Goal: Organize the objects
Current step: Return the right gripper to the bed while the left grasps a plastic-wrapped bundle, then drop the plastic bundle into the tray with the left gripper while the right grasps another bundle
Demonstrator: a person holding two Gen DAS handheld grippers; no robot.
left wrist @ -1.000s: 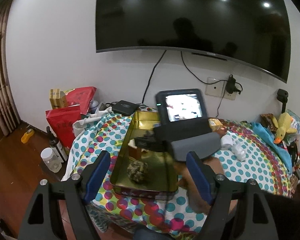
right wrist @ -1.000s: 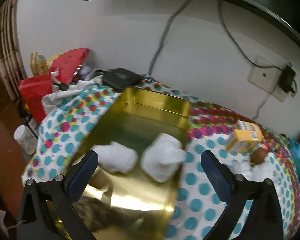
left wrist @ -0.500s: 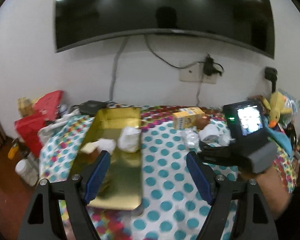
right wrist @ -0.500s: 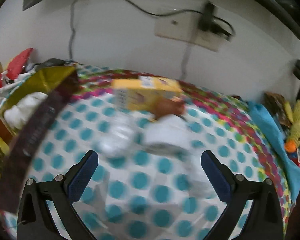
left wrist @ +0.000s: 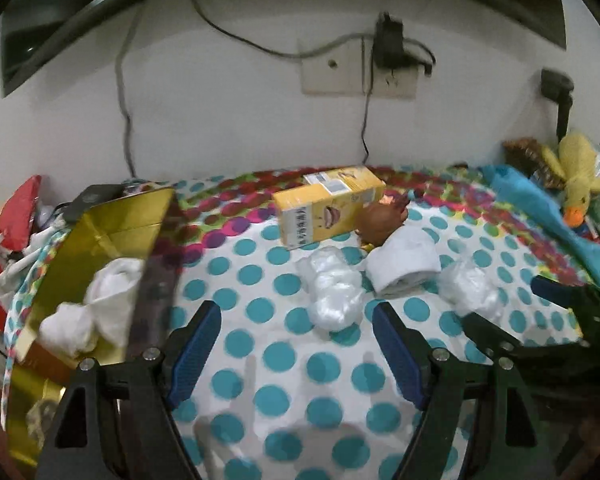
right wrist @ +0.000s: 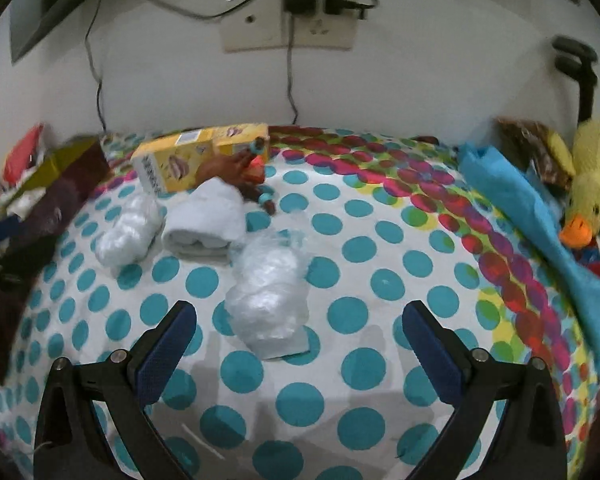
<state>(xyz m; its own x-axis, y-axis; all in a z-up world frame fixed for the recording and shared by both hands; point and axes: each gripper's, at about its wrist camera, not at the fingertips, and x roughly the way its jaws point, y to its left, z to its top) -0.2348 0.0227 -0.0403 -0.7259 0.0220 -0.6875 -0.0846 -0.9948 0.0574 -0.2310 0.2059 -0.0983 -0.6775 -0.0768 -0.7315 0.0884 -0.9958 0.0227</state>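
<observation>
Nearest the left wrist camera, the left claw [left wrist: 296,334] hung wide open with nothing between its blue-padded fingers [left wrist: 194,350], above the tabletop covered in a white cloth with teal polka dots [left wrist: 300,380]. The right claw [right wrist: 300,336] was likewise spread open and empty over the same cloth, its own blue pads [right wrist: 166,354] flanking bare dots.

Just ahead of the right claw, slightly left of its centre line, lay a crumpled wad of clear plastic wrap [right wrist: 268,292]. Beyond it sat a rolled white cloth [right wrist: 208,220], touching a second clear plastic wad [right wrist: 130,228] on its left. In the left view that second wad [left wrist: 332,292] lay just past the open fingers, with the rolled cloth [left wrist: 404,262] to its right.

Farther back, a small brown figure with teal bits [right wrist: 240,176] rested against the rolled cloth and against a yellow rectangular carton [right wrist: 192,160] lying on its side. To the left, a shiny gold rectangular tin [left wrist: 104,240] stood on the tabletop, holding white balled cloths [left wrist: 100,304] inside.

At the far right edge a folded blue fabric [right wrist: 540,216] lay beside a yellow plush duck with an orange beak [right wrist: 588,188]. Behind everything, a white wall socket plate [right wrist: 288,28] carried a black plug and cable.
</observation>
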